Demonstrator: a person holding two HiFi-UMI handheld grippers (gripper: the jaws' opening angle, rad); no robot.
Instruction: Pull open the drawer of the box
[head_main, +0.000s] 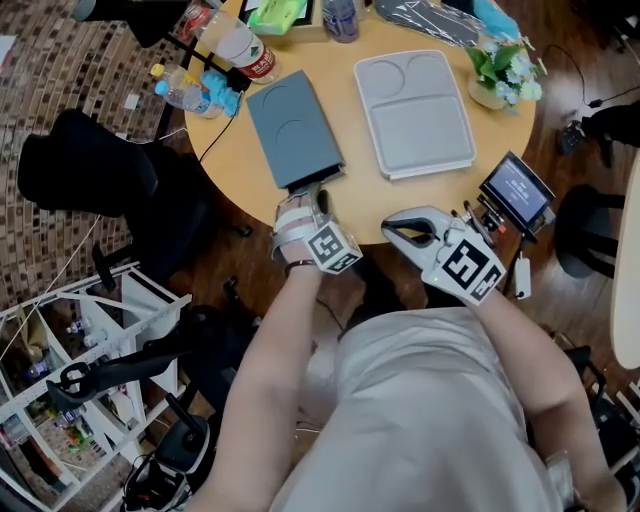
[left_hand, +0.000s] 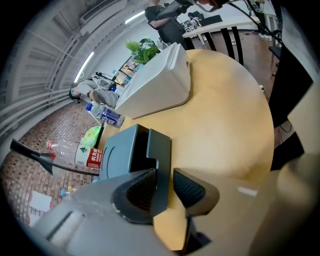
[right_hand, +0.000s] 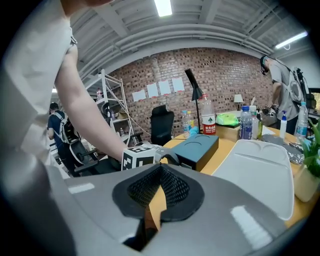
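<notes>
A dark grey-blue flat box (head_main: 295, 125) lies on the round wooden table (head_main: 235, 170), its drawer end toward me. In the left gripper view the drawer front (left_hand: 160, 160) stands a little out from the box body (left_hand: 117, 150), with a dark gap behind it. My left gripper (head_main: 312, 195) is at that end. Its jaws (left_hand: 164, 187) straddle the drawer front: the left pad lies against it and a thin gap shows at the right pad. My right gripper (head_main: 395, 228) hovers at the table's near edge, shut and empty (right_hand: 159, 187), to the right of the box (right_hand: 197, 147).
A white compartment tray (head_main: 415, 110) lies right of the box. A potted plant (head_main: 500, 70) stands at the far right. Bottles (head_main: 235, 45) and clutter crowd the far left rim. A small screen (head_main: 515, 190) sits off the table's right edge. Black chairs stand around.
</notes>
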